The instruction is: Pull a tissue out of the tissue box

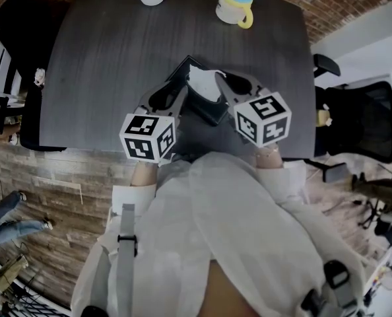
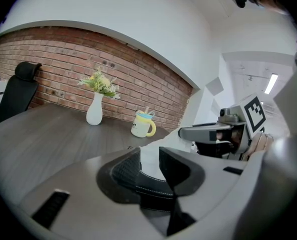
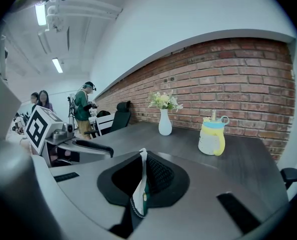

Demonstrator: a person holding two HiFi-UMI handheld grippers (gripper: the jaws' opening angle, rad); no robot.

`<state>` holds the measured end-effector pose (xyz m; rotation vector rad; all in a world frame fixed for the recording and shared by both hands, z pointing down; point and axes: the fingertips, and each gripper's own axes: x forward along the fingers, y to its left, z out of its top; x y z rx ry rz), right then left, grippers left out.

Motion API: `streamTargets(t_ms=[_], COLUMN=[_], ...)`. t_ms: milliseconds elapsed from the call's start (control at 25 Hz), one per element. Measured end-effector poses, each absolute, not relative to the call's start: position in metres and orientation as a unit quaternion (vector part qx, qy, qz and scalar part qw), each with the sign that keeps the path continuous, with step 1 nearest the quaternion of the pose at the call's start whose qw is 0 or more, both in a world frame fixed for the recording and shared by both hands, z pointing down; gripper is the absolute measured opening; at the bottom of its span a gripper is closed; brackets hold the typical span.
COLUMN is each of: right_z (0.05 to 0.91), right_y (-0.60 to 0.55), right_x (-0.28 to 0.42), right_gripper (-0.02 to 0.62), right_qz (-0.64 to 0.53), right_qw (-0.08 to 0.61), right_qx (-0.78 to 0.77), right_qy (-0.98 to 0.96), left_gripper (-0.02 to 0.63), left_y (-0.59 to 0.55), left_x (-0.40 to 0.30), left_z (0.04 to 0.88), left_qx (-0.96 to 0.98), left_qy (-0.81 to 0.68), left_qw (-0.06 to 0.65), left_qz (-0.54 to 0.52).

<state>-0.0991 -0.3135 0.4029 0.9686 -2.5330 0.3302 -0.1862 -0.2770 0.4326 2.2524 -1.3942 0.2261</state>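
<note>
Landmark: black leather tissue box with white stitching [image 1: 210, 113], lying on the dark grey wooden table [image 1: 103, 58], close to the edge nearest the person.
Tissue: white paper tissue [image 3: 140, 186], bunched up out of the top of the box in the head view; one thin strip of it reaches the right claw.
Left gripper [image 2: 149, 150]: at the box's left side, jaws part-way apart and clamped on its stitched rim, white tissue showing just behind.
Right gripper [image 3: 144, 156]: at the box's right side, jaws pinched together on the tissue strip.
Only the head view: the whole box with both claws flanking it, and a black office chair [image 1: 364, 121] well to the box's right.
Only the gripper views: what each claw actually has between its pads, and the yellow-green flowers [image 2: 101, 82] in the white vase [image 2: 94, 111].
Only the right gripper view: people standing [image 3: 83, 111] far off.
Beyond the box: the vase and a yellow mug with a blue lid [image 1: 237, 5], both near the red brick wall [image 3: 238, 79].
</note>
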Motion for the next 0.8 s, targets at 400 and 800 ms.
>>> streamTargets(t_ms=[400,800], right_z=[0.4,0.378], right_y=[-0.31,-0.314], right_x=[-0.098,-0.097], right_gripper=[0.006,0.006], right_qz=[0.117,0.108], right_qw=[0.201,0.172], right_qx=[0.346,0.349], right_qy=[-0.909,-0.915], left_gripper=[0.114,0.114], left_y=[-0.275,-0.271], left_x=[-0.187,-0.181], left_z=[0.431,0.433], left_qx=[0.822,0.826], left_qy=[-0.511,-0.505], left_qw=[0.237,0.236], left_qz=[0.082,0.088])
